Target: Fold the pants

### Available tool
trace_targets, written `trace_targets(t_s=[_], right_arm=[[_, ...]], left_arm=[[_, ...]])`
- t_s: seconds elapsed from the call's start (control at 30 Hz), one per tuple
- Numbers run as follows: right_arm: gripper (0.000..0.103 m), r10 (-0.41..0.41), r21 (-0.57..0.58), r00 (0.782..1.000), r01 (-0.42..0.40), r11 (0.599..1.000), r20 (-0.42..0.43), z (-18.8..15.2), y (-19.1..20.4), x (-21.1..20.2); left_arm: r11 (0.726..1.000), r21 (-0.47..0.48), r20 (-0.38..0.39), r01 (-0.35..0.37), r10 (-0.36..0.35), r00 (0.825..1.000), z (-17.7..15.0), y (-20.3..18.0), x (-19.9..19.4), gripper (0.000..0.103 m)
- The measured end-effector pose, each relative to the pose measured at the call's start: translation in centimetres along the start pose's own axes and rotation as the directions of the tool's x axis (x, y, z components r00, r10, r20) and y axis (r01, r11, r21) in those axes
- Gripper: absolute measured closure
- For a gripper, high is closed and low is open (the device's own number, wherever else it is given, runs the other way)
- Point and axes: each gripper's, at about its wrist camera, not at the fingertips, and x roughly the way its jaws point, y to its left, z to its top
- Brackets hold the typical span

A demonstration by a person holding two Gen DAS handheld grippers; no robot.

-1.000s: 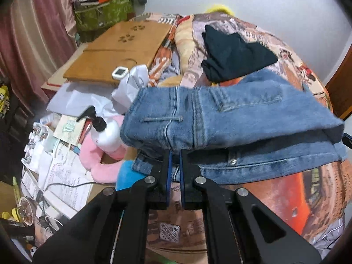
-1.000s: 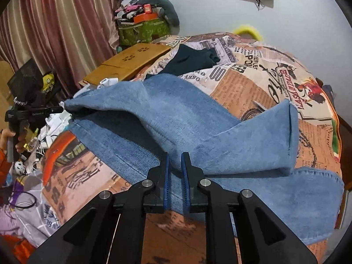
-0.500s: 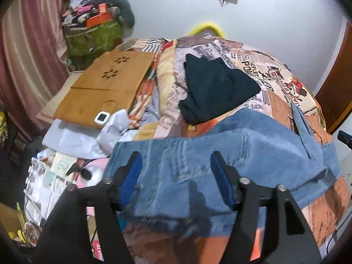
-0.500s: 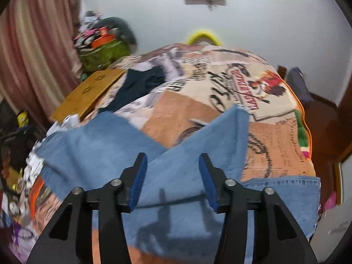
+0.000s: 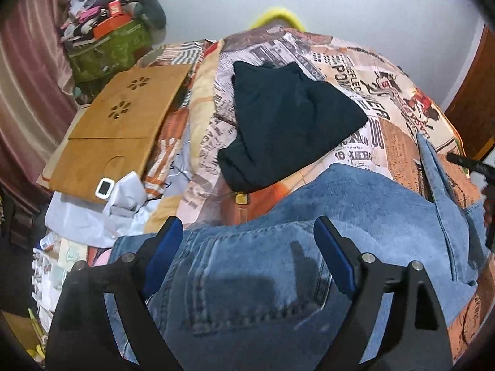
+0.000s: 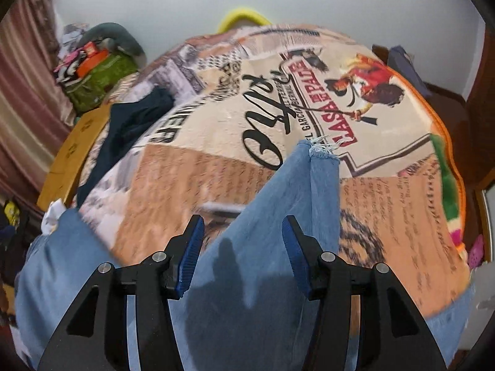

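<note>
The blue jeans (image 5: 355, 204) lie folded on a printed blanket (image 5: 396, 105) on the bed. In the left wrist view the waist end with its stitched pocket (image 5: 247, 293) is right under my left gripper (image 5: 246, 224). Its jaws are opening wide, and denim lies below them without touching the pads. In the right wrist view a folded leg (image 6: 278, 204) runs away from me to a frayed hem (image 6: 321, 150). My right gripper (image 6: 242, 219) hovers over that leg, open, gripping nothing.
A dark folded garment (image 5: 287, 123) lies on the blanket beyond the jeans. A wooden lap tray (image 5: 117, 123) and a small white device (image 5: 105, 187) sit left of the bed, with a green bag (image 5: 111, 46) and curtain behind. Papers and clutter cover the near left.
Both grippers were shut on the jeans' edge a second ago; both have let go and opened. Both hands have moved forward over the denim, and the right one has rolled.
</note>
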Motion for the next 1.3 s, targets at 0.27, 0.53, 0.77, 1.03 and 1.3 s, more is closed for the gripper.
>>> trace_targets(t_s=[0.27, 0.53, 0.77, 1.03, 1.3], right_arm=[[0.056, -0.057, 0.061, 0.993, 0.064, 0.996, -0.100, 2.3, -1.9, 6.8], [0.098, -0.043, 0.072, 0.998, 0.047, 0.996, -0.052, 2.1, -2.9, 4.6], [0.099, -0.009, 0.117, 0.995, -0.003, 0.993, 0.098, 1.7, -6.2, -4.7], [0.099, -0.015, 0.150, 0.961, -0.028, 0.988, 0.277, -0.3, -10.3, -17.3], [0.099, -0.037, 0.147, 0.952, -0.008, 0.989, 0.303, -5.9, -12.9, -22.3]], left_arm=[[0.999, 0.036, -0.037, 0.016, -0.014, 0.999, 0.4, -1.4, 2.2, 0.016], [0.998, 0.066, -0.050, 0.021, -0.018, 0.999, 0.7, -3.5, 2.4, 0.016], [0.991, 0.113, -0.072, 0.070, -0.063, 0.995, 0.2, -7.0, 1.6, 0.016], [0.966, 0.213, -0.135, 0.146, -0.119, 0.984, -2.1, -13.0, 0.5, 0.016], [0.929, 0.314, -0.175, 0.194, -0.144, 0.974, -5.4, -18.8, -0.4, 0.014]])
